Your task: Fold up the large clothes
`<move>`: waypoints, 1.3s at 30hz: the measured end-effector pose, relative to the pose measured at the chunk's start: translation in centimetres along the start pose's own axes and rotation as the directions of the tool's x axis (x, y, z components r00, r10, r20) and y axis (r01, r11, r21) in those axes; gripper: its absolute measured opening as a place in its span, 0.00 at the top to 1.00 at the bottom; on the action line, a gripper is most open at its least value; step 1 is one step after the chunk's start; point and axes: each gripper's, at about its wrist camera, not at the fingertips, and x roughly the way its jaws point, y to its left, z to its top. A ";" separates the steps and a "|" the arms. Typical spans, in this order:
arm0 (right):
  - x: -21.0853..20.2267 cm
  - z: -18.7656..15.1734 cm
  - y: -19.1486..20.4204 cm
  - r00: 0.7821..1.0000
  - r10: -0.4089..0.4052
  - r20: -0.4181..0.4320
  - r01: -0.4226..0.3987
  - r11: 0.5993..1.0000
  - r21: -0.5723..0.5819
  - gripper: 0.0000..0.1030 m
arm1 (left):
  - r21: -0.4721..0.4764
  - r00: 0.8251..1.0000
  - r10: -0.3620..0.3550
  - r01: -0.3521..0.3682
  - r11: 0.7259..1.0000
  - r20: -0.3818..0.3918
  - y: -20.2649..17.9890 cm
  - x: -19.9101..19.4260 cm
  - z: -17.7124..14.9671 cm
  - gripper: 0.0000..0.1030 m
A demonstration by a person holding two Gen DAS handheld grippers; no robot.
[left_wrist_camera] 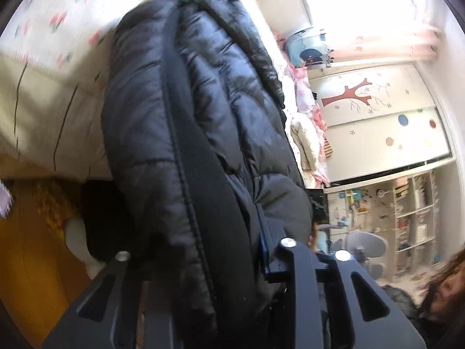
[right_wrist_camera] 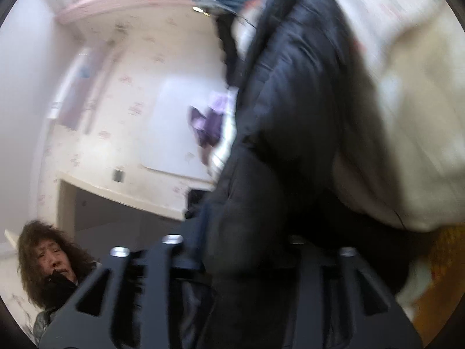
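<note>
A black quilted puffer jacket (left_wrist_camera: 189, 116) fills the middle of the left wrist view and runs down between the arms of my left gripper (left_wrist_camera: 203, 250). Its fabric is bunched in the jaws and hides the fingertips; a blue pad (left_wrist_camera: 263, 247) presses its right side. In the blurred right wrist view the same jacket (right_wrist_camera: 290, 101) runs into my right gripper (right_wrist_camera: 235, 241), which is also shut on a thick fold that covers the fingers. The jacket lies against the bed (left_wrist_camera: 52, 29) with its flowered sheet.
The cream mattress side (right_wrist_camera: 421, 116) is beside the jacket, with orange wooden floor (left_wrist_camera: 29, 261) under it. A person's head (right_wrist_camera: 49, 261) is close behind the grippers. A painted wardrobe (left_wrist_camera: 377, 122), shelves (left_wrist_camera: 412, 218), a grey chair (left_wrist_camera: 366, 247), a purple cloth (right_wrist_camera: 209, 125) and a doorway (right_wrist_camera: 116, 218) stand around.
</note>
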 end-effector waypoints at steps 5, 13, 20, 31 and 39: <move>1.3 -1.8 -1.2 1.000 0.001 -0.019 0.000 1.000 0.018 0.57 | -0.069 0.999 0.000 -0.003 0.998 -0.039 2.3 1.2 -1.5 0.43; 1.6 -0.7 5.8 0.986 0.065 0.154 -0.036 0.983 -0.182 0.89 | 0.026 0.985 0.068 -0.073 0.997 0.159 -3.5 -2.1 -1.2 0.86; 1.0 0.0 11.4 0.956 0.208 0.209 -0.141 0.945 -0.296 0.90 | 0.153 0.966 -0.048 0.010 0.988 0.253 -10.5 -5.9 -2.0 0.89; -0.7 -0.9 8.2 0.936 0.239 0.259 -0.183 0.957 -0.224 0.90 | -0.011 0.968 -0.116 0.122 0.992 0.223 -4.5 -5.6 -4.1 0.89; 0.5 10.3 13.2 0.914 0.312 0.259 -0.215 0.915 -0.342 0.90 | 0.073 0.891 -0.231 0.220 0.973 0.392 -9.6 -8.1 7.1 0.89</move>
